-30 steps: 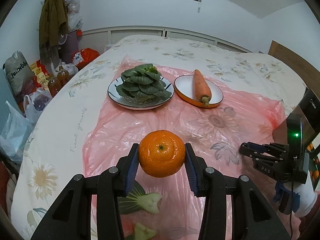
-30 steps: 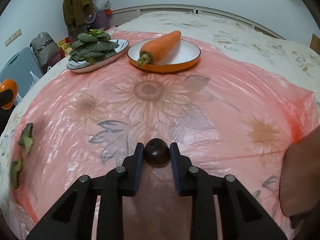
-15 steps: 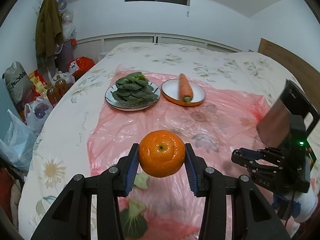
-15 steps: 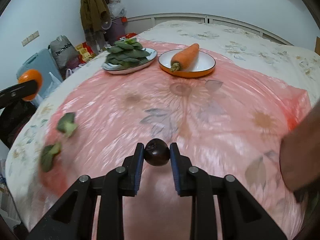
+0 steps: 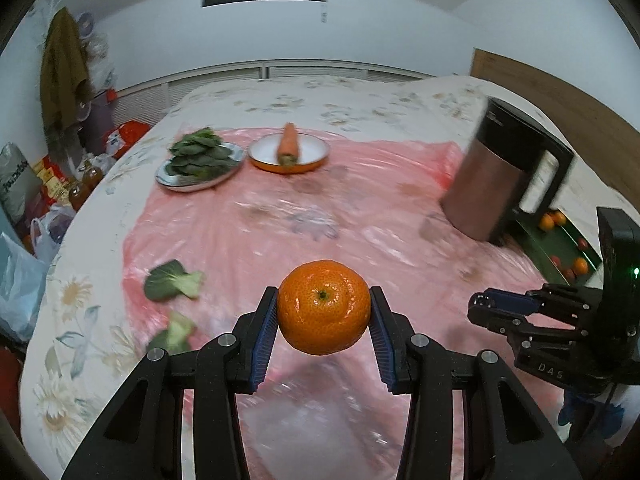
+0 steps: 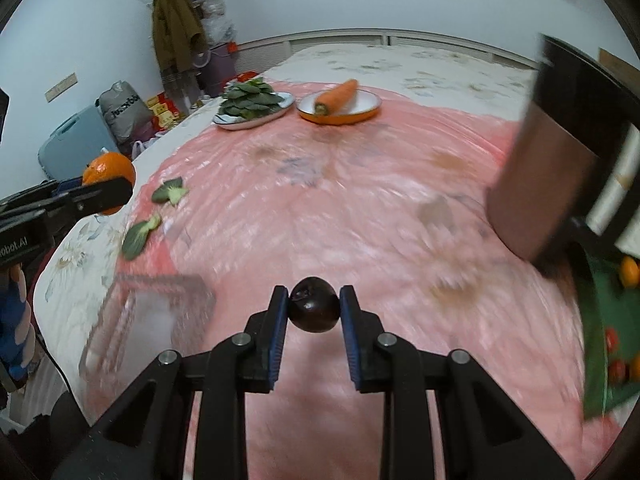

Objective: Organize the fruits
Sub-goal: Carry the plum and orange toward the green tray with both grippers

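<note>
- Tongs on the left point(image 5: 324, 312) grasp an orange mandarin point(image 5: 323, 306) between blue pads, lifted clear above a pink plastic sheet point(image 5: 320, 208) spread over a floral bed point(image 5: 360, 96).
- Tongs on the right point(image 6: 314, 312) are clenched on a small dark round fruit point(image 6: 314, 310), also held above the sheet.
- Far across the sheet, a plate of leafy greens point(image 5: 200, 160) sits just beside an orange-rimmed plate point(image 5: 308, 160) carrying a carrot point(image 5: 288, 144).
- Two loose green leaves point(image 5: 172, 282) lie near the sheet's left edge.
- A brown and black jug point(image 5: 496, 172) stands at the right.
- Beyond the jug, a green tray point(image 6: 612, 300) holds small orange and red fruits.
- A blurred wire basket point(image 6: 148, 320) shows at lower left in the right-hand view.
</note>
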Demonstrator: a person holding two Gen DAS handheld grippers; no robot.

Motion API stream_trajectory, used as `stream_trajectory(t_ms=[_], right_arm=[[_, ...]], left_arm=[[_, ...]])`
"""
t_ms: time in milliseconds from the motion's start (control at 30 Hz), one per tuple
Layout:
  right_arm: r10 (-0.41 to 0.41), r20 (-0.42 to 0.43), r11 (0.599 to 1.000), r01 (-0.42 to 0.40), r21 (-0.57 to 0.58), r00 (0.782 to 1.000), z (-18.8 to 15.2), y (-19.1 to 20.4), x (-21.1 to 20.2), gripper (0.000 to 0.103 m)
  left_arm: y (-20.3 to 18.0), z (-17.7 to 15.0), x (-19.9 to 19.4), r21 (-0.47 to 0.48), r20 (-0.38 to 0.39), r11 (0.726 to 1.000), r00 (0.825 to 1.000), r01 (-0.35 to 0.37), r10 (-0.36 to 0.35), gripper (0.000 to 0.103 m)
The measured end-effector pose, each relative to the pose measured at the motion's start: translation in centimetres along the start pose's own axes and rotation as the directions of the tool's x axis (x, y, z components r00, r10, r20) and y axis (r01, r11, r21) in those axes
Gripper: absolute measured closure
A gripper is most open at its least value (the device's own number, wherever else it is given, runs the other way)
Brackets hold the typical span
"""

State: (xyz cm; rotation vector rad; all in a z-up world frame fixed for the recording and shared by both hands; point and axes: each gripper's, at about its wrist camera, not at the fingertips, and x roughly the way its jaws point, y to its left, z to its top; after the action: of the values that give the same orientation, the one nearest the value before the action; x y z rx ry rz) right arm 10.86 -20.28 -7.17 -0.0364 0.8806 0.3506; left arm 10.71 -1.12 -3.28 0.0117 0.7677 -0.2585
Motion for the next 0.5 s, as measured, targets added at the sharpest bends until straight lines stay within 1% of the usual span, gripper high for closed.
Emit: stream_trajectory(t_ms=[300, 500], right_arm=[[-0.076, 0.009, 0.993, 0.075, 0.093, 0.997, -5.2, -4.6, -5.5, 0.089], [-0.117, 0.02, 0.98, 0.112, 0.161, 0.993, -7.4, -7.9, -7.8, 0.089]], left_arm=[[-8.4, -1.9, -1.3, 0.096, -0.017, 0.993, 0.998, 0.067, -0.065, 0.065], [-13.2, -1.8, -1.4, 0.164, -0.03, 0.981, 0.994, 0.107, -0.104, 0.065]])
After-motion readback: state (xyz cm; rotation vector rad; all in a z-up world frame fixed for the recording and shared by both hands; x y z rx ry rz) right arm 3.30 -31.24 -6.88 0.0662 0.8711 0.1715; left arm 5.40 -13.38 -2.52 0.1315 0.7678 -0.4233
